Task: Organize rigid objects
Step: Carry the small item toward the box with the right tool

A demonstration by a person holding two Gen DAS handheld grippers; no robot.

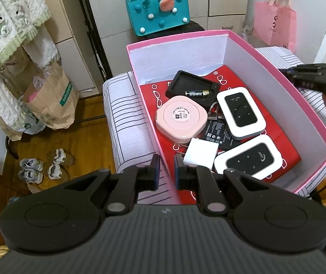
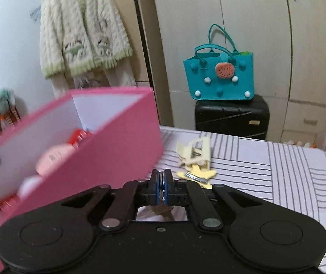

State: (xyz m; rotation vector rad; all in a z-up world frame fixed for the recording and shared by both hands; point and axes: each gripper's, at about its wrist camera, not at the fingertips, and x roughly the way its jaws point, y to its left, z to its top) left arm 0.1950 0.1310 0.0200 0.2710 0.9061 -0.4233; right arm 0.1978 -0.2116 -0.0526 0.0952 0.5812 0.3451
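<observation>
Clamping a metal key ring (image 2: 161, 183) between its pads, the right tool (image 2: 161, 187) was held just right of the pink box (image 2: 108, 141); the left tool (image 1: 167, 171), nearly shut and empty, was poised over the box's near rim.

Our left gripper (image 1: 167, 171) grips the near wall of the pink box (image 1: 309, 111) with its jaws nearly closed. Just ahead of our fingertips lies a white charger (image 1: 200, 153), beyond it a pink round case (image 1: 180, 118), two white routers (image 1: 240, 113), and farther off a battery (image 1: 197, 93) in a black tray (image 1: 181, 80).
</observation>
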